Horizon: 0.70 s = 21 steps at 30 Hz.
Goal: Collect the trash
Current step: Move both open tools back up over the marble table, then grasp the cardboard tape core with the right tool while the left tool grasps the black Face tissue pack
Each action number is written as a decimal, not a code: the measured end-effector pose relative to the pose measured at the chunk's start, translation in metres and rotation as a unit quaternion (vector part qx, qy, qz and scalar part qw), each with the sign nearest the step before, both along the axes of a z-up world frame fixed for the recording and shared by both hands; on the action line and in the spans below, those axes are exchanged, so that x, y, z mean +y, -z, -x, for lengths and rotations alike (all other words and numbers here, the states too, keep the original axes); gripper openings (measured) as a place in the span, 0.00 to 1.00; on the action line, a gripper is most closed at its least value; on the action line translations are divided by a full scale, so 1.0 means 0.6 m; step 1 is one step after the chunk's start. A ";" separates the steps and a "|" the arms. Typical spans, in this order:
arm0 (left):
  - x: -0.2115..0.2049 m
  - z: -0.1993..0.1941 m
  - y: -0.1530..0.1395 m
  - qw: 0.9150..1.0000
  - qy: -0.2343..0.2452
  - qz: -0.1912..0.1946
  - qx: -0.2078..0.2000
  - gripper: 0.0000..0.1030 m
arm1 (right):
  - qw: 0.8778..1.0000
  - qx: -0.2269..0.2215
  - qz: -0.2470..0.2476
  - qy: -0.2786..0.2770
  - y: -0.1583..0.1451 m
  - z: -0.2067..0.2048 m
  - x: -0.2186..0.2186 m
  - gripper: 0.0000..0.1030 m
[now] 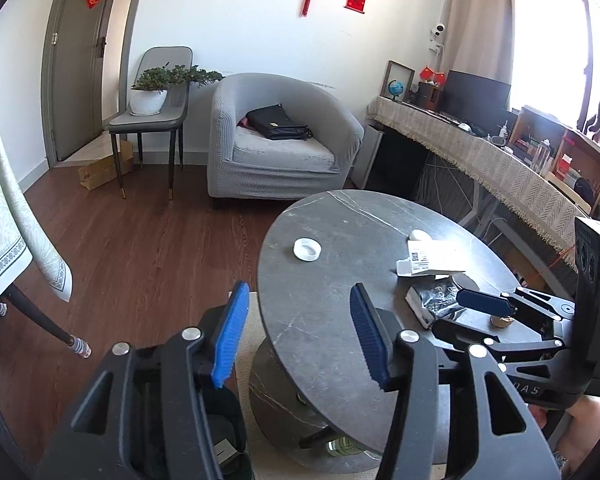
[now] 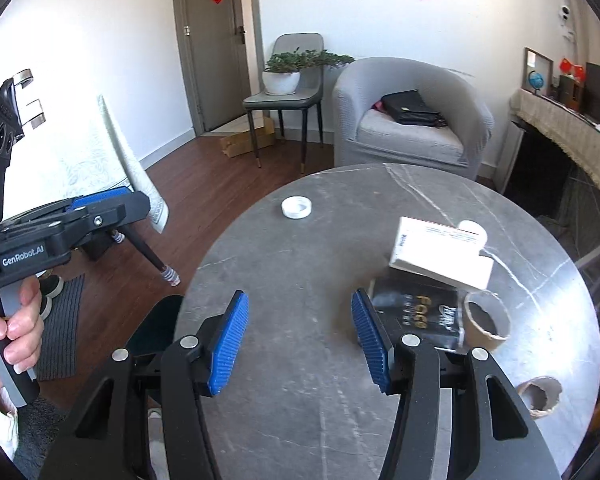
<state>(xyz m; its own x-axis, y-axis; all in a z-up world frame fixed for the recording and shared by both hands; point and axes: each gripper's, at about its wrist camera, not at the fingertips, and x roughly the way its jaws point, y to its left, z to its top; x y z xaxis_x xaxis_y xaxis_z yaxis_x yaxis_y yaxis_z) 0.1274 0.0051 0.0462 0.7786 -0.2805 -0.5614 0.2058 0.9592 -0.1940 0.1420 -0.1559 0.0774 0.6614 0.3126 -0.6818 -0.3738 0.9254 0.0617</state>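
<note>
Trash lies on a round dark marble table (image 2: 300, 280): a white lid (image 2: 296, 207), a white carton (image 2: 440, 254), a black packet (image 2: 420, 316), and two cardboard tubes (image 2: 486, 320) (image 2: 540, 396). My right gripper (image 2: 298, 340) is open and empty above the table's near side, left of the packet. My left gripper (image 1: 296, 332) is open and empty at the table's left edge (image 1: 268, 280). The lid (image 1: 306, 249), carton (image 1: 424, 262) and packet (image 1: 436, 300) also show in the left wrist view. A dark bin (image 1: 220, 432) sits below the left gripper.
A grey armchair (image 1: 276, 140) with a black bag (image 1: 278, 122) stands behind the table. A chair with a potted plant (image 1: 156, 88) is by the door. A cloth-covered table (image 1: 4, 224) is at left, a desk (image 1: 480, 152) at right.
</note>
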 end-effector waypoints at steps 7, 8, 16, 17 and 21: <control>-0.079 -0.010 0.013 1.000 0.027 -0.007 0.006 0.70 | 0.997 -0.010 0.020 0.076 0.000 -0.001 -0.103 0.78; -0.090 -0.012 0.014 0.999 0.031 -0.008 0.007 0.72 | 0.996 -0.008 0.024 0.086 0.003 -0.001 -0.116 0.79; -0.172 -0.027 0.035 0.998 0.060 -0.018 0.024 0.82 | 0.991 0.009 0.032 0.129 0.030 0.009 -0.201 0.86; -0.182 -0.028 0.039 0.997 0.065 -0.019 0.026 0.85 | 0.991 0.013 0.032 0.131 0.033 0.009 -0.204 0.86; -0.224 -0.028 0.051 0.995 0.088 -0.034 0.033 0.91 | 0.990 0.022 0.036 0.133 0.044 0.013 -0.219 0.87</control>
<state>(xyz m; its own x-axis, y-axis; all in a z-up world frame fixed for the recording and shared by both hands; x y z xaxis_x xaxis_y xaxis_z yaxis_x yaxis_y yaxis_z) 0.1444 -0.1293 0.0159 0.6812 -0.3690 -0.6323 0.3614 0.9206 -0.1478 0.1343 -0.2875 0.0509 0.6826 0.0805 -0.7264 -0.1139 0.9935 0.0031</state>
